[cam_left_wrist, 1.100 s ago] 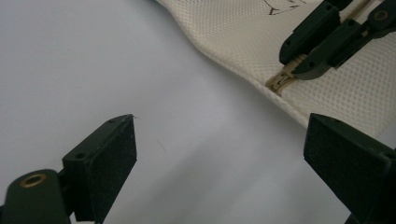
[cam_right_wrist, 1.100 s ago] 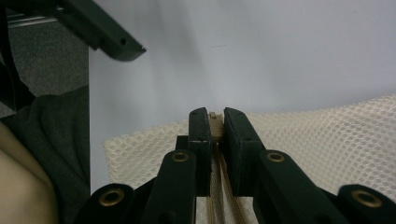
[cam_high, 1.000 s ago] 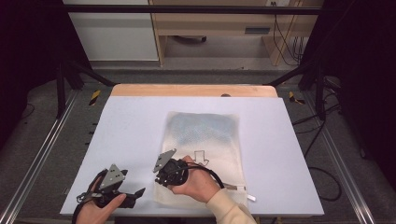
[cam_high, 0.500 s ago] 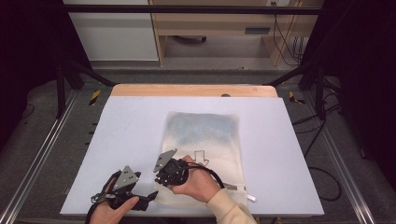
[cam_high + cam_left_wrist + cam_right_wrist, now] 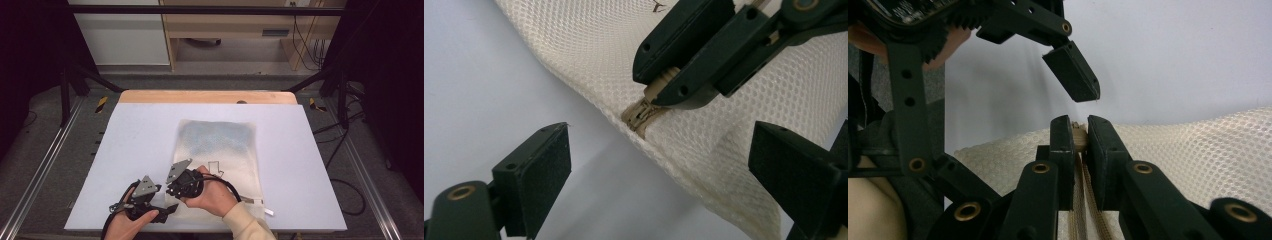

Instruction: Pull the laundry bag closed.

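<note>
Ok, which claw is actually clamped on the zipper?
The right claw, shut on the zipper pull of the mesh bag; the left claw gapes open beside it.

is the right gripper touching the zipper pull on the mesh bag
Touching: in the right gripper view the right gripper has its jaws shut on the zipper pull of the mesh bag.

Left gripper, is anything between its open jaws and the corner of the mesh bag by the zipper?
Nothing visible. The left gripper is open, with the mesh bag corner just ahead. The right gripper already pinches the zipper pull just beyond it.
</note>
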The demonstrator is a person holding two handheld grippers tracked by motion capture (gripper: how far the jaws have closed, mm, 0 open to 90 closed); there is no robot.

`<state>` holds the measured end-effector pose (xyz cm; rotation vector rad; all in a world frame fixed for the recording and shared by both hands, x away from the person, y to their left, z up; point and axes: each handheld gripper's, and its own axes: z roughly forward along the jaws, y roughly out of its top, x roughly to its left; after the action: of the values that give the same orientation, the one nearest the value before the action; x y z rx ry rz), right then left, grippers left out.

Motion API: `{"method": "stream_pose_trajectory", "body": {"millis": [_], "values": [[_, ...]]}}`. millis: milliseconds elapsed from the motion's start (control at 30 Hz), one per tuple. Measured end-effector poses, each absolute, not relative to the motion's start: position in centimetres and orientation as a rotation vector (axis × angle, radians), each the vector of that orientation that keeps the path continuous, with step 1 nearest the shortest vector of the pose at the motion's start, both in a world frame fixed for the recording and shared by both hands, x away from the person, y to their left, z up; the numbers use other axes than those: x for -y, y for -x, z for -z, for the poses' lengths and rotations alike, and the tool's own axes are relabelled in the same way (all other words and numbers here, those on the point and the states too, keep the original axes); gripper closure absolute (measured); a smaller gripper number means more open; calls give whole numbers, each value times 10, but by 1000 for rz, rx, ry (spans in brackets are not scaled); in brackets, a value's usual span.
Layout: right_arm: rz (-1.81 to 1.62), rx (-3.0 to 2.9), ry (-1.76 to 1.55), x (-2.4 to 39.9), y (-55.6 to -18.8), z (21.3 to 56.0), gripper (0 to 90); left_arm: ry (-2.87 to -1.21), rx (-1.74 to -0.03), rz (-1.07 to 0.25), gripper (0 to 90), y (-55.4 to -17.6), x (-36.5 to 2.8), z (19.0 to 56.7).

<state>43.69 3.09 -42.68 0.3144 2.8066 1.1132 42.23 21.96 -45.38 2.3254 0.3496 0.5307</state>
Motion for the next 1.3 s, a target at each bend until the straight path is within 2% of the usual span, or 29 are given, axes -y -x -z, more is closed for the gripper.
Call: {"method": "stream_pose_trajectory", "body": {"millis": [133,400,1067,1300], "values": [[-1112,-2803,-300,-31,-438,427,821,-2335,-315,-521,158,-427,-220,454],[-1119,-2799,-317,-30,-438,426,821,-2334,-298,-457,179,-433,-222,459],[-1143,-2788,-331,-28,-439,424,821,-2264,-262,-300,319,-443,-217,470],[-1142,-2789,-335,-28,-438,423,820,-2246,-229,-256,335,-448,-212,474]]}}
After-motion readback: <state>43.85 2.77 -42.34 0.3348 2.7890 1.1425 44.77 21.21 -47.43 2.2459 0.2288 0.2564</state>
